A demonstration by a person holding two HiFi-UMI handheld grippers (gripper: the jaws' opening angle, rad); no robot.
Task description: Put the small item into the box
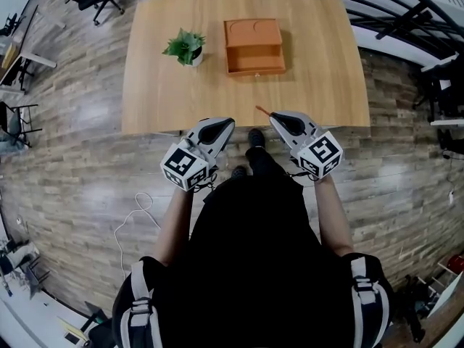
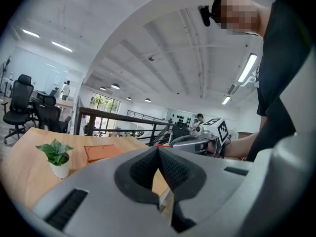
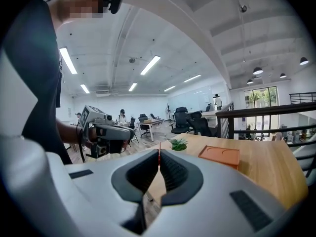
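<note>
My right gripper (image 3: 159, 166) pinches a thin red stick (image 1: 262, 110) at its tips, my left gripper (image 2: 158, 152) closed on nothing; I fear the stick swivelling free before reaching the orange box (image 1: 254, 46).

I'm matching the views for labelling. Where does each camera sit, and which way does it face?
Head view: on the person's head, facing steeply down at the table, orange box and plant; torso, forearms, left gripper, right gripper show.
Left gripper view: on the left gripper, facing along its shut, empty fingers across the table; torso, right gripper show.
Right gripper view: on the right gripper, along fingers shut on a thin red item; torso, left gripper show.
Shared: all show box and plant.
</note>
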